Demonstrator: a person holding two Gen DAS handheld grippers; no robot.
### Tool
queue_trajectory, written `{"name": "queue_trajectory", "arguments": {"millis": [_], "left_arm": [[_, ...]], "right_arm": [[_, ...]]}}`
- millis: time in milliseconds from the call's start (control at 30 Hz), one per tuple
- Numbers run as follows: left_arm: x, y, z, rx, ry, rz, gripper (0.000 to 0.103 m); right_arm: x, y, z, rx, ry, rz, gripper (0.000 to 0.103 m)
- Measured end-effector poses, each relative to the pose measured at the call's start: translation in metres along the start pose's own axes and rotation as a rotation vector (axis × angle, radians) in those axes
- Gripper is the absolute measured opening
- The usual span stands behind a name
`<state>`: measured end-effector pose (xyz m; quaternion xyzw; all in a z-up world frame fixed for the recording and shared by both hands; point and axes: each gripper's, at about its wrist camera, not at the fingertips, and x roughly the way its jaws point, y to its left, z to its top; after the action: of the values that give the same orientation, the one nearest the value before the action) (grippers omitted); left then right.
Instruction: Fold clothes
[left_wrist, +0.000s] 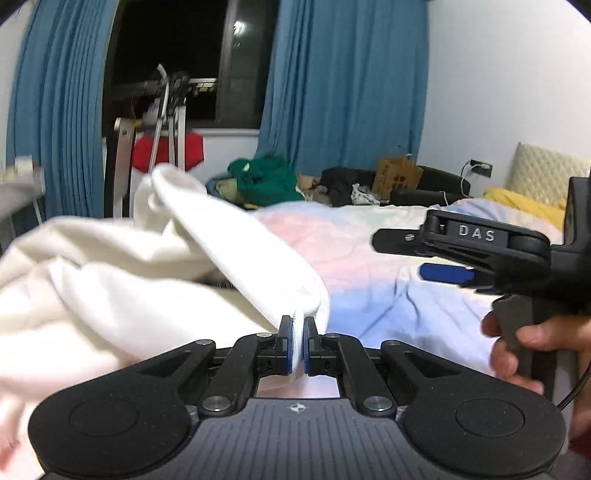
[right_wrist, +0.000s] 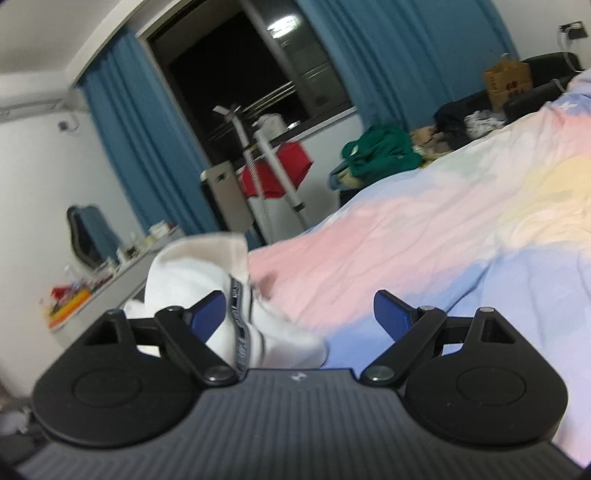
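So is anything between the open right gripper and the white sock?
Nothing visible. The right gripper is open with the sock by its left finger; the left gripper holds the sock above the bed.

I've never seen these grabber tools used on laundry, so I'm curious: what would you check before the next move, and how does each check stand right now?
1. Left gripper clamped on the white garment: ok, jaws shut on its edge.
2. Right gripper ready to take cloth: ok, jaws wide open, holding nothing.
3. Right gripper near the garment: ok, white fabric with a striped band lies beside its left finger.
4. Bedsheet ahead free for laying the fold: ok, nothing lies on it.
5. Garment spread flat: not ok, it is bunched.
6. Which garment it is: cannot tell.
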<state>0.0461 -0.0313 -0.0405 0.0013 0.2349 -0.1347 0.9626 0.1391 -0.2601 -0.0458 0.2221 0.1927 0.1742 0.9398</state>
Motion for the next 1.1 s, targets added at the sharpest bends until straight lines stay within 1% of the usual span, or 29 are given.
{"name": "queue_trajectory", "arguments": {"millis": [33,100,167,200,233,333,433,500,633,700,733,767,800,867,933,967,1000,1100], "left_arm": [[0.0,0.002,-0.002,-0.012,0.007,0.003,0.005],[0.0,0.011,-0.001,-0.079,0.013,-0.017,0.005],[-0.002,0.019,-0.003,-0.133,-0.006,-0.048,0.005],[0.0,0.022,-0.004,-0.152,-0.004,-0.062,0.006],[0.002,0.026,-0.006,-0.172,-0.002,-0.075,0.006],[0.01,0.034,-0.011,-0.229,0.024,-0.109,0.006],[0.019,0.044,-0.012,-0.276,0.049,-0.14,0.006],[0.025,0.05,-0.014,-0.293,0.056,-0.163,0.006],[0.037,0.063,-0.02,-0.325,0.081,-0.201,0.006],[0.043,0.071,-0.023,-0.357,0.102,-0.208,0.006],[0.044,0.075,-0.024,-0.385,0.109,-0.22,0.006],[0.045,0.08,-0.025,-0.411,0.112,-0.232,0.006],[0.045,0.082,-0.026,-0.422,0.111,-0.24,0.006],[0.041,0.084,-0.027,-0.41,0.087,-0.241,0.006],[0.039,0.086,-0.027,-0.396,0.078,-0.246,0.006],[0.039,0.088,-0.027,-0.402,0.084,-0.245,0.006],[0.039,0.091,-0.027,-0.407,0.09,-0.243,0.006],[0.039,0.101,-0.029,-0.441,0.1,-0.257,0.006]], "right_arm": [[0.003,0.002,-0.002,0.001,0.017,0.012,0.086],[0.009,0.006,-0.004,0.022,0.058,0.035,0.079],[0.014,0.011,-0.001,0.025,0.088,0.056,0.079],[0.018,0.015,0.002,0.014,0.101,0.062,0.076],[0.022,0.02,0.006,-0.004,0.113,0.062,0.071],[0.043,0.038,0.025,-0.059,0.154,0.066,0.07],[0.079,0.071,0.048,-0.141,0.215,0.087,0.07],[0.112,0.1,0.065,-0.179,0.263,0.108,0.07],[0.183,0.147,0.084,-0.162,0.346,0.157,0.07],[0.217,0.161,0.084,-0.119,0.392,0.155,0.069],[0.233,0.164,0.083,-0.088,0.41,0.148,0.063],[0.248,0.166,0.081,-0.052,0.424,0.138,0.061],[0.262,0.166,0.079,-0.018,0.434,0.123,0.058],[0.282,0.167,0.073,0.006,0.437,0.078,0.051],[0.286,0.165,0.066,0.003,0.403,0.014,0.013],[0.281,0.163,0.064,0.006,0.382,-0.011,0.013],[0.276,0.16,0.061,0.008,0.361,-0.035,0.009],[0.241,0.146,0.069,0.016,0.229,-0.06,0.006]]}}
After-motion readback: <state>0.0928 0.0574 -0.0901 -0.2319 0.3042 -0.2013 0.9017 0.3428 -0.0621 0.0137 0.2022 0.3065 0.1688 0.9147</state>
